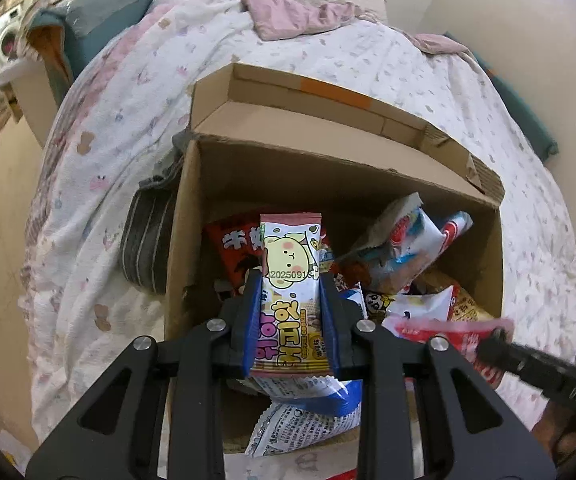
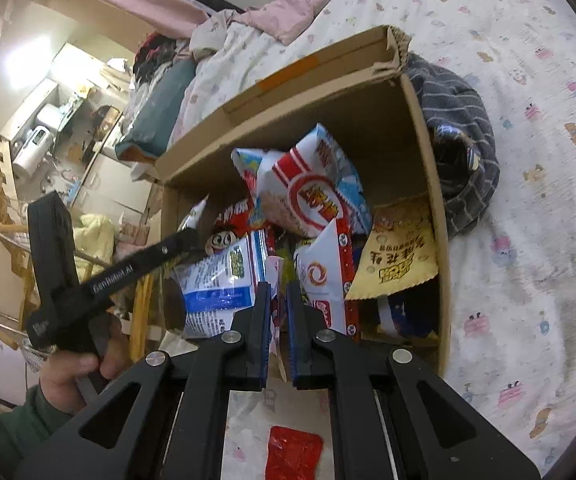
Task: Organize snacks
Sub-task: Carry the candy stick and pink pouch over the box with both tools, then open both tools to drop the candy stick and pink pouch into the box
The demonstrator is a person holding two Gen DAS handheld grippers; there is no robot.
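While the bear-print snack packet (image 1: pixel 290 280) hangs over the near part of the open cardboard box (image 1: pixel 352 184) on the bed (image 1: pixel 99 184), the left claw (image 1: pixel 290 280) grips it; the right claw (image 2: pixel 277 292), clenched on a thin pink-white wrapper (image 2: pixel 275 276), hovers above the piled snacks (image 2: pixel 316 196).

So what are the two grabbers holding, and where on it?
The left gripper pinches a cartoon snack packet by its two long edges, lower half. The right gripper pinches the edge of a thin pink packet.

Snack packs (image 2: pixel 312 196) in box (image 1: pixel 191 216) on bed (image 1: pixel 95 200)
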